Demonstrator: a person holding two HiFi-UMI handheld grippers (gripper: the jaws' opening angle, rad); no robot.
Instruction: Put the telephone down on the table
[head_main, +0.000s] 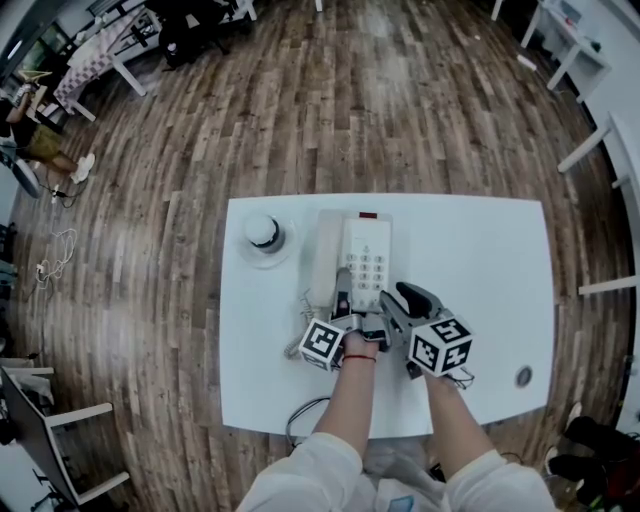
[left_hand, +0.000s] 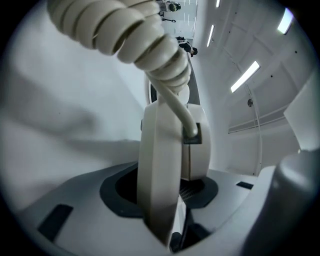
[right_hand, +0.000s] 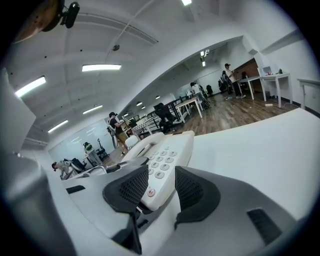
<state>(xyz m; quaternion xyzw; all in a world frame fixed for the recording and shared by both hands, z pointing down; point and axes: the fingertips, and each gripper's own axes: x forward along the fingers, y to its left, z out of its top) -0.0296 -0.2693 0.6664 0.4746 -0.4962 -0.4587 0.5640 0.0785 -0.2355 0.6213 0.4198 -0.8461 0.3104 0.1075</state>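
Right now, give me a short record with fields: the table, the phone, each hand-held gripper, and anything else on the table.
surface: white rectangular table
telephone: cream push-button desk telephone, base flat on the table
handset: cream plastic handset, coiled cord attached
left hand-held gripper: shut on the handset's end
right hand-held gripper: open, telephone's near corner between its jaws
other: small white round item on a saucer, left of the telephone

Bright, even office light; fisheye bend all round.
We see ceiling strips (right_hand: 101, 67) lighting the white table (head_main: 480, 260) with soft, faint shadows; the coiled cord (left_hand: 125, 30) and handset (left_hand: 160, 165) blur close to the lens, and dark vignette rings both gripper views.
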